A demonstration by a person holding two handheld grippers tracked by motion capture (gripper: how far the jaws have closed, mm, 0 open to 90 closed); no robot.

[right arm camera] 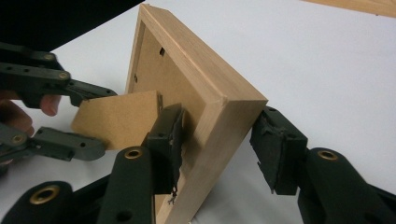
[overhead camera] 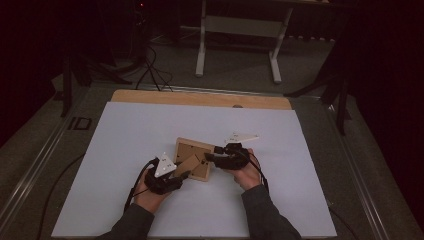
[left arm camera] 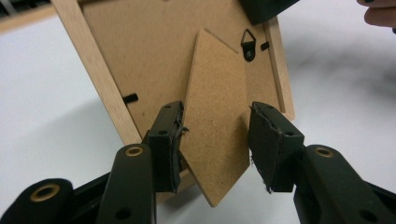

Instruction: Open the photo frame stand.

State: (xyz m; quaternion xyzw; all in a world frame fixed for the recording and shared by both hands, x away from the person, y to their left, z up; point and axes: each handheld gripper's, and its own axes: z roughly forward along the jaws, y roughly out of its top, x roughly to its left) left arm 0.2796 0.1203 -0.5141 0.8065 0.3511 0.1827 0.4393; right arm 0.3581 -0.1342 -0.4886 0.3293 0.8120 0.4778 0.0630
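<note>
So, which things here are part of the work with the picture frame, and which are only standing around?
Part of the work:
- wooden picture frame, lying face down
- its cardboard stand flap, between the left gripper fingers
- right gripper, its fingers at a frame corner
- white sheet under the frame

Only standing around:
- white table legs behind
- black cables on the floor

A white sheet (overhead camera: 150, 140) covers the desk (overhead camera: 200, 98), whose bare wooden strip shows along the far edge. Beyond it, a white-legged table (overhead camera: 240, 30) and black cables (overhead camera: 152, 70) on the floor.
</note>
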